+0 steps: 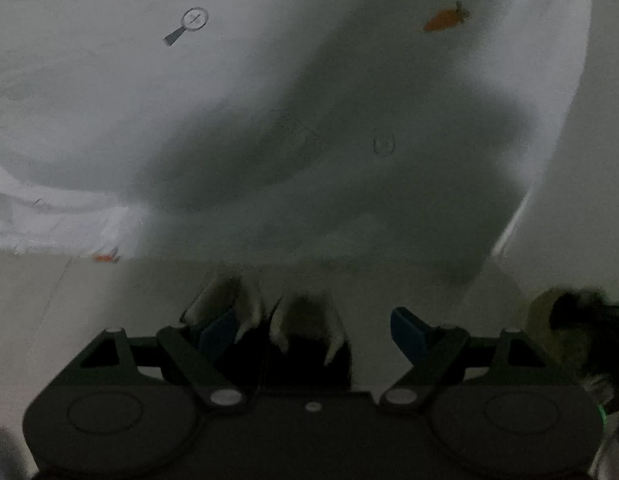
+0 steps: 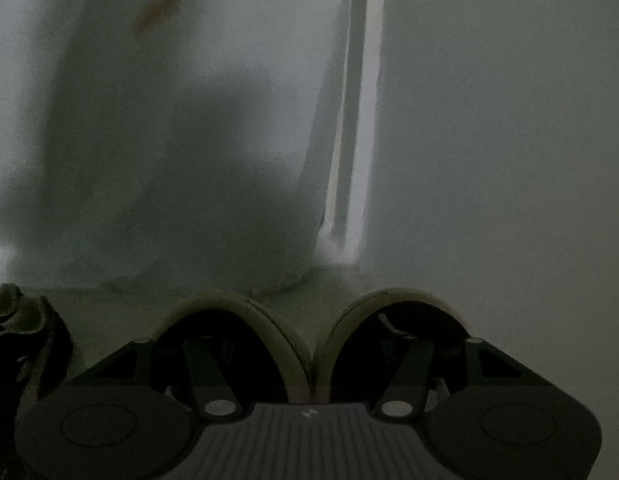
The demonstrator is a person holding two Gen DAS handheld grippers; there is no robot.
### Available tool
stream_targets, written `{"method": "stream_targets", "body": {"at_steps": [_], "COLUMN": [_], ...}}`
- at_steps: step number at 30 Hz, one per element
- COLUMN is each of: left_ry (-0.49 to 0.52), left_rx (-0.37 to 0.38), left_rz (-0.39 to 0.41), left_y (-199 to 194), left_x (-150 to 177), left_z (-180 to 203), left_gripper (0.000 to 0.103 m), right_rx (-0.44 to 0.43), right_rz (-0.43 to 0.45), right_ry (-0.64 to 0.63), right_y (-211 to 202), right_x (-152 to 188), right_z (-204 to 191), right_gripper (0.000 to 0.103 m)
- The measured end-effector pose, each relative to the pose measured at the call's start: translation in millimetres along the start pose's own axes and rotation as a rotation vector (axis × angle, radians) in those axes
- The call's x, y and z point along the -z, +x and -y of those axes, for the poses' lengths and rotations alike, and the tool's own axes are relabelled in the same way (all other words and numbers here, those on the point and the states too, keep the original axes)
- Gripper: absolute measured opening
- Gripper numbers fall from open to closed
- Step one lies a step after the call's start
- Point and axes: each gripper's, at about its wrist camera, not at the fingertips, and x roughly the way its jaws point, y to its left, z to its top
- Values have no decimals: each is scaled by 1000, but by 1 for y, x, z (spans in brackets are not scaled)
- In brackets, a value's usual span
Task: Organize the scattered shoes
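Left wrist view: the left claw (image 1: 311,330) stands spread wide around two dark, white-trimmed shoes (image 1: 305,326) on the floor (image 1: 49,320). Right wrist view: the right claw's (image 2: 309,364) fingers sit inside a cream-rimmed pair (image 2: 313,344); whether it grips is unclear.

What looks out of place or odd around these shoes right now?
Nothing stands out. Two pale-rimmed shoes sit side by side in front of the right gripper, and a fuzzy white pair lies between the left gripper's open fingers.
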Motion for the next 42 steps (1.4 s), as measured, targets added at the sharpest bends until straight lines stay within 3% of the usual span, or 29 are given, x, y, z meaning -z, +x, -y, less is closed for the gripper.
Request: {"method": "stream_targets", "body": {"at_steps": [4, 12, 18, 26, 28, 30, 31, 34, 36, 39, 42], "left_ry": [-18, -64, -81, -100, -112, -119, -125, -140, -135, -126, -118], "left_rx": [23, 74, 75, 49, 45, 47, 49, 58, 63, 64, 40], "left_rz": [19, -23, -41, -14, -4, 11, 21, 25, 26, 33, 45], "left_y": [31, 68, 70, 44, 34, 24, 16, -3, -11, -28, -51], "left_x": [-15, -4, 4, 5, 7, 8, 10, 18, 20, 25, 30], "left_z": [2, 4, -6, -22, -24, -25, -25, -24, -24, -25, -28], "left_gripper": [85, 85, 85, 85, 85, 85, 85, 85, 85, 85, 85], "right_rx": [-21, -50, -74, -69, -74, -32, -16, -6, -25, -57, -19], "right_rz": [-140, -312, -358, -451, -403, -314, -282, -109, -2, -45, -101], "right_ry": [0, -79, -149, -200, -220, -210, -189, -147, -190, -238, -309], "right_y": [77, 171, 209, 198, 179, 144, 132, 79, 42, 22, 21], "right_x": [-33, -88, -118, -147, -156, -165, -164, -132, -76, -12, 40], "right_z": [12, 13, 1, -5, -6, -6, -6, -21, -50, -82, -110], "right_gripper": [59, 60, 61, 61, 65, 84, 84, 84, 84, 83, 82]}}
